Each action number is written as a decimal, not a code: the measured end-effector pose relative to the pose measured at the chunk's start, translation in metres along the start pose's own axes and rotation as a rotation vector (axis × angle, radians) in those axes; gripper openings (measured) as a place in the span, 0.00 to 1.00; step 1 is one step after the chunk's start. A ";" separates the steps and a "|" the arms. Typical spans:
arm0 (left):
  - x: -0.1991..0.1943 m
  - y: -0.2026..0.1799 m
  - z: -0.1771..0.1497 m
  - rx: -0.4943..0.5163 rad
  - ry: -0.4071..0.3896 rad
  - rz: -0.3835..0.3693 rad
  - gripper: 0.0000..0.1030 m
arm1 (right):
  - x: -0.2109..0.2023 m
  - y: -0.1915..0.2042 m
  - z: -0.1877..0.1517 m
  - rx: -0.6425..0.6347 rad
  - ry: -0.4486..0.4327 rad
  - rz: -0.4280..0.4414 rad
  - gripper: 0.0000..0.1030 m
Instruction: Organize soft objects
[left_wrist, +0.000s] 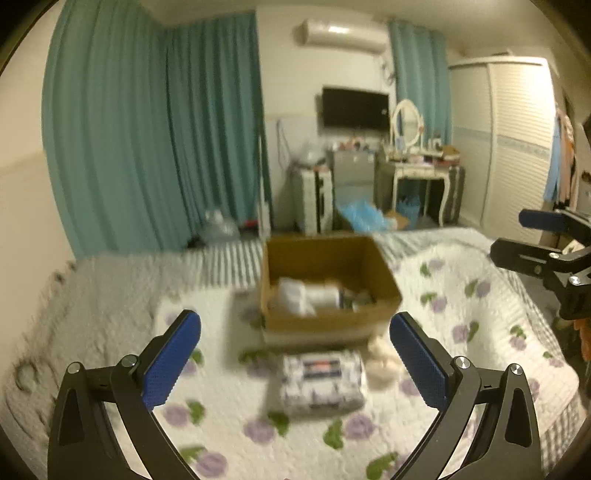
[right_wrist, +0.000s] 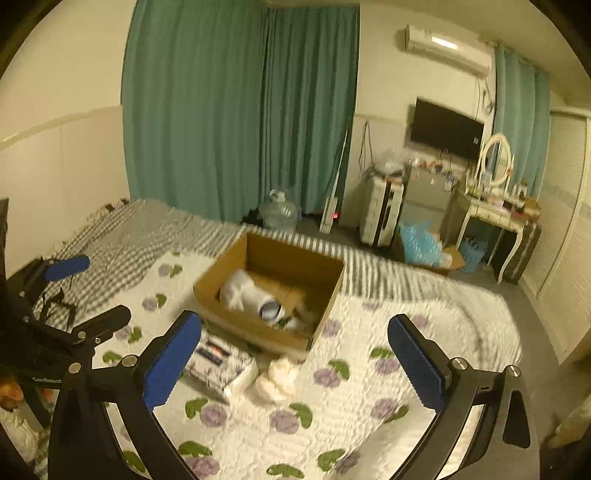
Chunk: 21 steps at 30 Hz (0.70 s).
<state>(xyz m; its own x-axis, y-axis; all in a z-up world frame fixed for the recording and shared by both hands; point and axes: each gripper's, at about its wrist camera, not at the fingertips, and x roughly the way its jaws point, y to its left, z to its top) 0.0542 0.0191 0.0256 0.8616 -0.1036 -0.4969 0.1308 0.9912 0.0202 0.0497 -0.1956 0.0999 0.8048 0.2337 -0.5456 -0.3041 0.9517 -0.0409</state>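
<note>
A brown cardboard box (left_wrist: 328, 273) (right_wrist: 295, 269) stands open on the bed, with white soft items (left_wrist: 306, 295) (right_wrist: 243, 291) lying inside. In front of it lies a patterned tissue pack (left_wrist: 321, 384) (right_wrist: 221, 363), and beside that a small cream plush (left_wrist: 382, 363) (right_wrist: 277, 378). My left gripper (left_wrist: 295, 325) is open above the quilt, short of the pack, with nothing between its blue pads. My right gripper (right_wrist: 295, 328) is open too, empty, above the plush and the box's near corner. Each gripper shows at the edge of the other's view, the right (left_wrist: 546, 236) and the left (right_wrist: 85, 291).
The bed carries a white quilt (left_wrist: 461, 295) (right_wrist: 369, 387) with purple flowers over a grey checked blanket (right_wrist: 122, 236). Beyond the bed's far edge are teal curtains (right_wrist: 240, 110), a water jug (right_wrist: 279, 212), a suitcase (right_wrist: 382, 210), a dressing table (left_wrist: 417, 173) and a wardrobe (left_wrist: 517, 140).
</note>
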 end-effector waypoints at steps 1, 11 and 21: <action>0.006 -0.001 -0.006 -0.015 0.017 -0.003 1.00 | 0.014 -0.003 -0.010 0.012 0.029 -0.001 0.99; 0.075 -0.011 -0.073 -0.092 0.196 0.001 1.00 | 0.135 -0.020 -0.082 0.074 0.246 0.025 0.99; 0.112 -0.023 -0.109 -0.071 0.304 -0.050 1.00 | 0.210 -0.019 -0.122 0.131 0.357 0.142 0.84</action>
<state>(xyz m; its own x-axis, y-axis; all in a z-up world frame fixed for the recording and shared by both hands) 0.0941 -0.0064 -0.1254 0.6678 -0.1334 -0.7323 0.1251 0.9899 -0.0662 0.1623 -0.1884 -0.1156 0.5253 0.3027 -0.7953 -0.3134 0.9377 0.1499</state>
